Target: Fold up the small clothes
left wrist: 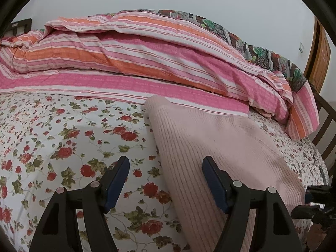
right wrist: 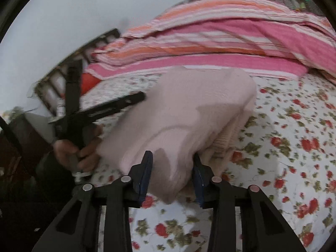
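Note:
A pale pink ribbed knit garment [left wrist: 212, 147] lies folded on the flowered bedsheet [left wrist: 63, 142]. My left gripper [left wrist: 166, 163] is open above the garment's left edge, one finger over the sheet, one over the knit. In the right wrist view the garment [right wrist: 189, 113] is a thick folded bundle. My right gripper [right wrist: 172, 157] is open with its jaws standing either side of the bundle's near corner. The left gripper [right wrist: 88, 109] shows there at the left, held in a hand beside the bundle.
A pink, orange and white striped quilt [left wrist: 147, 58] is heaped along the back of the bed. A dark patterned blanket [left wrist: 262, 52] lies behind it. A wooden bed frame [left wrist: 327, 130] stands at the right, with a wooden door [left wrist: 319, 58] beyond.

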A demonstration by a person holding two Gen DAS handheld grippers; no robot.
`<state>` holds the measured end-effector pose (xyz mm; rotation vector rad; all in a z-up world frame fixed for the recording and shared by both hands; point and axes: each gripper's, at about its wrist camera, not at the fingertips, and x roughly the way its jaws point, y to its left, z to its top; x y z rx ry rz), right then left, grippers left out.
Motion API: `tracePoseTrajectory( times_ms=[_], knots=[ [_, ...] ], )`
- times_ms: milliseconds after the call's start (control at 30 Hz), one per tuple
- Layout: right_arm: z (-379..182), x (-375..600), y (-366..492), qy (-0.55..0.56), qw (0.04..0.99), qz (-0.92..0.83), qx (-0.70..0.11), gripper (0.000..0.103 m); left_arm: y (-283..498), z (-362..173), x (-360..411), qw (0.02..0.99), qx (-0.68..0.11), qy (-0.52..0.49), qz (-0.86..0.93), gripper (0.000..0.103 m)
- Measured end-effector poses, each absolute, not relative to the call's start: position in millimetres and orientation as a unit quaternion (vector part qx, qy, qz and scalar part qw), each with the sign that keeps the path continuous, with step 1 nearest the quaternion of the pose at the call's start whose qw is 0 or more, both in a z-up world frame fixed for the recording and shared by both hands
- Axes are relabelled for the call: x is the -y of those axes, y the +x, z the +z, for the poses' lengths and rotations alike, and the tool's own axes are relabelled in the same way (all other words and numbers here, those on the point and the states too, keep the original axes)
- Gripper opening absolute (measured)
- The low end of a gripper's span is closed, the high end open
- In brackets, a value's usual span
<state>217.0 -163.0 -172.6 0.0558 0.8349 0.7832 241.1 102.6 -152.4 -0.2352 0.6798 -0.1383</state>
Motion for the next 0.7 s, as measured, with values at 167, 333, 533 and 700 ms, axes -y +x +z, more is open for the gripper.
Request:
tracePoseTrajectory(
  times_ms=[167, 333, 533, 700],
  knots=[
    [-174.6, 156.2, 209.9, -0.024, 0.856, 0.355, -0.375, 0.005, 243.1, -153.8, -105.2, 0.934, -0.331, -0.115, -0.071, 0.071],
    [-148.1, 196.2, 211.7, 0.027, 0.877, 0.346, -0.333, 0.004, 240.6, -152.8, -103.3, 0.936, -0.325, -0.107, -0.08, 0.075],
    [-188.4, 173.1, 230.6, -0.042, 0.848, 0.311, -0.427, 0.009, 239.2, -150.9, -100.4, 0.938, -0.324, -0.096, -0.079, 0.075],
    [-158.4, 196.0, 223.4, -0.009, 0.871, 0.317, -0.375, 0.03, 238.5, -147.9, -104.2, 0.938, -0.318, -0.106, -0.082, 0.073]
  ],
)
